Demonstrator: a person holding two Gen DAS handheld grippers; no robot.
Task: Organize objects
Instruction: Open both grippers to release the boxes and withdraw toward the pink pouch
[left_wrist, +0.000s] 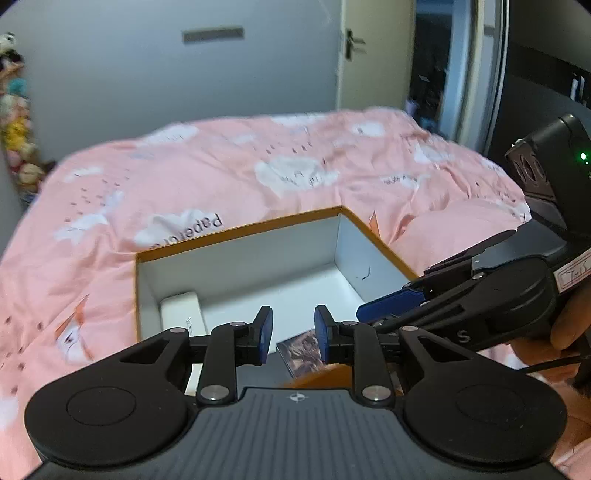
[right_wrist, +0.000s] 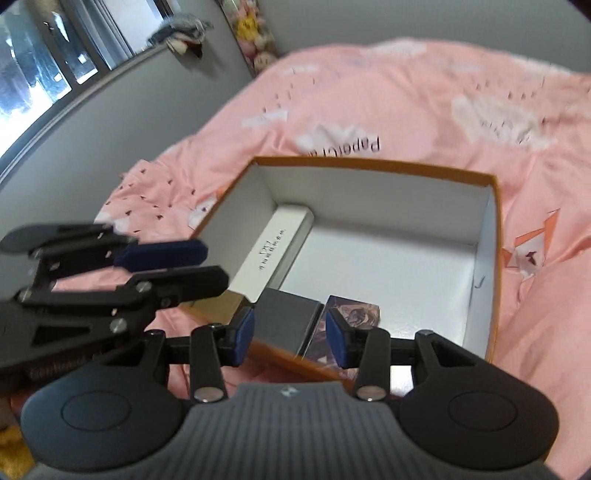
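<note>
Left wrist view first: your left gripper (left_wrist: 293, 334) hangs over the near edge of the box (left_wrist: 236, 232) with its blue pads apart and nothing between them, so it is released. Your right gripper (left_wrist: 373, 312) reaches in from the right side, a hand (left_wrist: 565, 328) wrapped round its handle.

Right wrist view: your right gripper (right_wrist: 291, 338) also stands with a gap between its pads and grips nothing; behind that gap you see the box's contents, not touched by the pads. Your left gripper (right_wrist: 166, 254) comes in from the left, above the box's left wall.

The box, orange outside and white inside, is open and sits on a bed (right_wrist: 406, 92) covered with a pink quilt printed with white clouds, small dark birds and orange foxes. The cloth is wrinkled and rises in a soft bulge to the right of the box. Inside, a long white carton (right_wrist: 275, 251) lies along the left wall. A grey case (right_wrist: 286, 319) and a purple picture card (right_wrist: 354, 314) lie side by side at the near wall.

Round the bed you have grey walls, a window (right_wrist: 44, 74) in the right wrist view, a pale door (left_wrist: 365, 55) with a dark handle, and a column of plush toys (left_wrist: 14, 122) at the wall.
</note>
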